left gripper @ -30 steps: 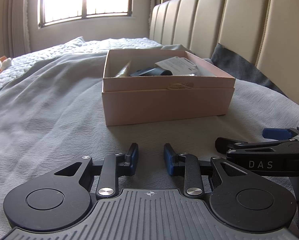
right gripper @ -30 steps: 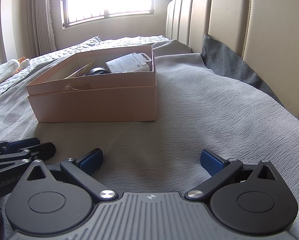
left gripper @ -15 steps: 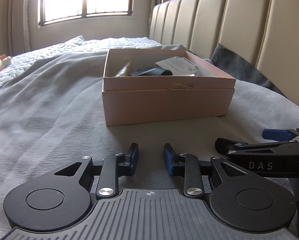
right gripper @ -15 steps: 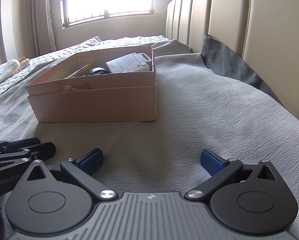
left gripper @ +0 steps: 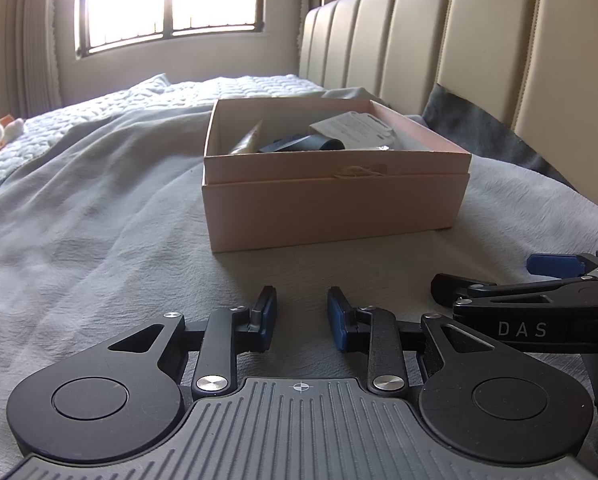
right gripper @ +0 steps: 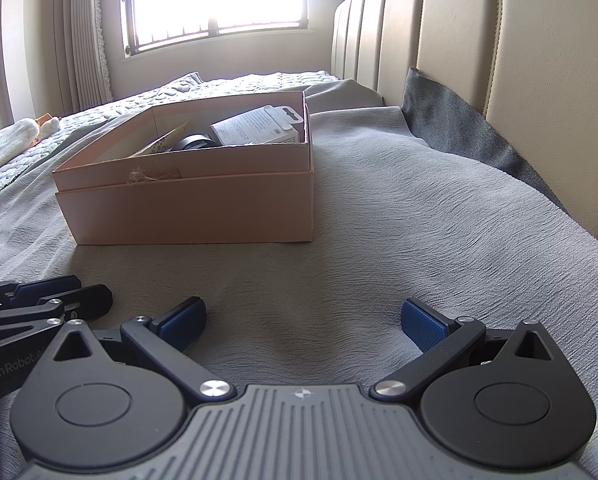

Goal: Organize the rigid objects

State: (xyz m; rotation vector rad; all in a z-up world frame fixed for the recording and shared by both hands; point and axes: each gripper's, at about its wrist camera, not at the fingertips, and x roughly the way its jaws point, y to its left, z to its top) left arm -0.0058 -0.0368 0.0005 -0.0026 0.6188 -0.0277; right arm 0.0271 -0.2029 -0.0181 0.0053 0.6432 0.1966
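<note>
Left gripper: we see the black two-finger left gripper with blue pads (left gripper: 301,314) at bottom centre of its own view, jaws partly apart, nothing between them, just above the sheet.
Right gripper: black two-finger right gripper with blue pads (right gripper: 303,322) bottom centre of its view, jaws spread wide, empty; also shows at the right edge of the left view (left gripper: 539,280).
Bedding: wrinkled grey bed sheet (right gripper: 399,220) fills the middle of both views, under both tools.
Box: open pale pink cardboard box (left gripper: 335,208) sits on the sheet, centre of left view, centre-left in right view (right gripper: 191,212), well apart from both grippers.
Contents: inside we make out a white printed retail package with a hang tab (right gripper: 259,126), a dark cylindrical object (right gripper: 195,142) and a tan patterned packet (right gripper: 161,145) leaning on the wall; details unclear.
Headboard: cream padded headboard with vertical seams (left gripper: 479,40) on the right.
Window: bright barred window (right gripper: 215,0) top centre, far wall.
</note>
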